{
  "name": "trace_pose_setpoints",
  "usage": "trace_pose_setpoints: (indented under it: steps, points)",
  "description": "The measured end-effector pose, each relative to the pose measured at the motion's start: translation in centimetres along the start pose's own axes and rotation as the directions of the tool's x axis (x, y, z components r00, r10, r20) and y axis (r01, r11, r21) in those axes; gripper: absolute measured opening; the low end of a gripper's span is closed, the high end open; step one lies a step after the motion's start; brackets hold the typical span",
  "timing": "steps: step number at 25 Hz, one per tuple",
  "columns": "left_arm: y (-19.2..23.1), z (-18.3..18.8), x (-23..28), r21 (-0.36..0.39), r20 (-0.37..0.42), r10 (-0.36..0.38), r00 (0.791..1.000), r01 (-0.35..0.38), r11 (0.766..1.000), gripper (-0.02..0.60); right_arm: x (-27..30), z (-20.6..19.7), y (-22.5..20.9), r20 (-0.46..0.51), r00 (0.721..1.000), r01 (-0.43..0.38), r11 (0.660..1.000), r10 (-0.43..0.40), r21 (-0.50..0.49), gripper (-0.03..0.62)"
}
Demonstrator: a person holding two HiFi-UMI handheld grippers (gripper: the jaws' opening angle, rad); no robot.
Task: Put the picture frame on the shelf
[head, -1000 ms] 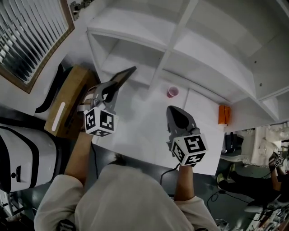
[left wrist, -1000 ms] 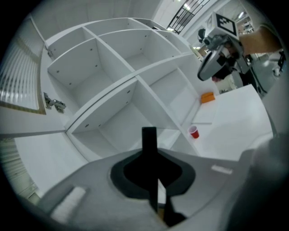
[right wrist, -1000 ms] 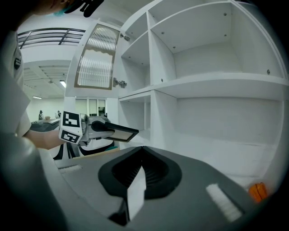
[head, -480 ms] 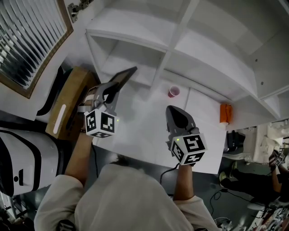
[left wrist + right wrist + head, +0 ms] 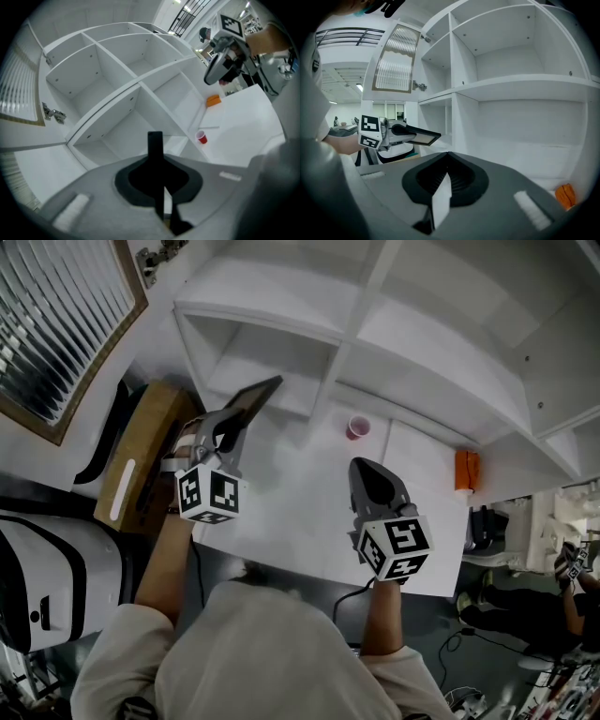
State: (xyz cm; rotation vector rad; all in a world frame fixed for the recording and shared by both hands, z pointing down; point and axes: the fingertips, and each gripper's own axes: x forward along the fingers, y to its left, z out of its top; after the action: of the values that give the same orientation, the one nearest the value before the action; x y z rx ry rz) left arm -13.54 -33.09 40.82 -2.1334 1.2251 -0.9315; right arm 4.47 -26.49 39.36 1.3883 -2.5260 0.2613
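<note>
At the far left, a ribbed-glass cabinet door (image 5: 56, 324) stands swung open, clear of the white shelf (image 5: 267, 348). Next comes the left gripper (image 5: 228, 430). Its fingers are clamped on the near edge of the picture frame (image 5: 251, 401), so the rest of the frame juts out ahead of them. The frame is held in the air at a tilt above the bench (image 5: 300, 517). Its far end points at the shelf's lower left compartment, close to the opening but not yet resting inside. Gripping it by one edge looks sensible, because the free end can go into the compartment first without the fingers meeting the shelf walls.

Further right, a small red cup (image 5: 357, 427) stands on the bench near the foot of the shelf's upright divider, apart from the frame. The right gripper (image 5: 372, 476) hovers over the middle of the bench with its fingers closed together on nothing. It sits well apart from the frame, probably kept back so the left side has room. At the far right, an orange object (image 5: 466, 472) sits at the shelf's base.
</note>
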Motion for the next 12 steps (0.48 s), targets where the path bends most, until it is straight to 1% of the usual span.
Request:
trace_pose_setpoints:
  steps: [5,12]
  points:
    - [-0.2,-0.1,0.6,0.031,-0.01,-0.004,1.0,0.004,1.0,0.014,-0.2,-0.2,0.0,-0.005,1.0,0.004,1.0,-0.004,0.003,0.006]
    - [-0.6,-0.3,1.7,0.127,-0.044,-0.01,0.999,0.015,0.992,0.014,-0.3,-0.6,-0.3,-0.009,1.0,0.009,1.0,-0.009,0.01,0.006]
